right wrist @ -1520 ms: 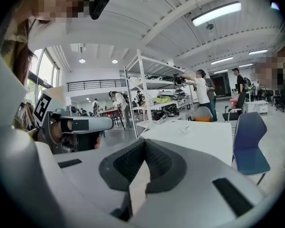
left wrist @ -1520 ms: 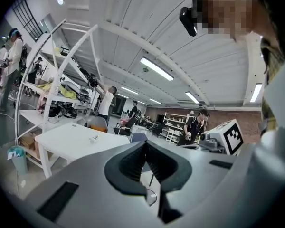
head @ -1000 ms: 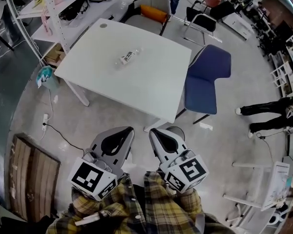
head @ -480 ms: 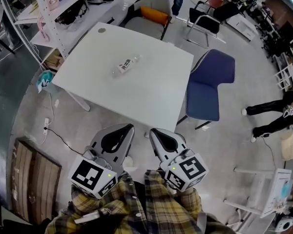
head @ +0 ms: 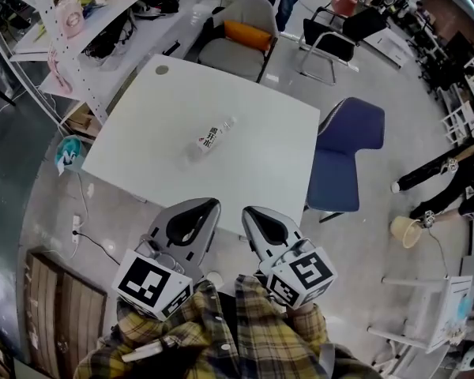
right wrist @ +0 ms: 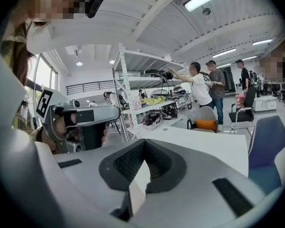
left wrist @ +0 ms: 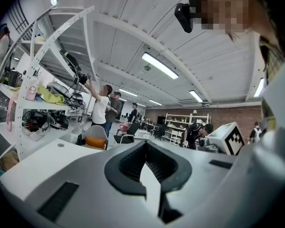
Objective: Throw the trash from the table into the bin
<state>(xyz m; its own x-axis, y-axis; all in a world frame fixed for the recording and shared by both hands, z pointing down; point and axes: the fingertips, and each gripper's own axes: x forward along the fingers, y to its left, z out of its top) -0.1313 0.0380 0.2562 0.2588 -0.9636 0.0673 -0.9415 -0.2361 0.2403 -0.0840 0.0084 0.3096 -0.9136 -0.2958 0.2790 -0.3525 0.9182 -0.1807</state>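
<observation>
A clear plastic bottle point(head: 209, 138) with a white label lies on its side near the middle of the white table point(head: 253, 164). Both grippers hang side by side over the floor, just short of the table's near edge and apart from the bottle. My left gripper point(head: 212, 206) is shut with nothing between its pads, its tips meeting in the left gripper view point(left wrist: 145, 142). My right gripper point(head: 249, 212) is likewise shut and empty point(right wrist: 145, 140). A beige bucket-shaped container point(head: 404, 231) stands on the floor to the right.
A blue chair point(head: 344, 152) stands at the table's right side and a grey chair with an orange cushion point(head: 241, 30) at its far side. A white shelf rack point(head: 87, 22) runs along the left. People stand beyond the table and at the right.
The table and bottle have come nearer to both grippers. The beige container has come into view at the right. Both grippers stayed shut.
</observation>
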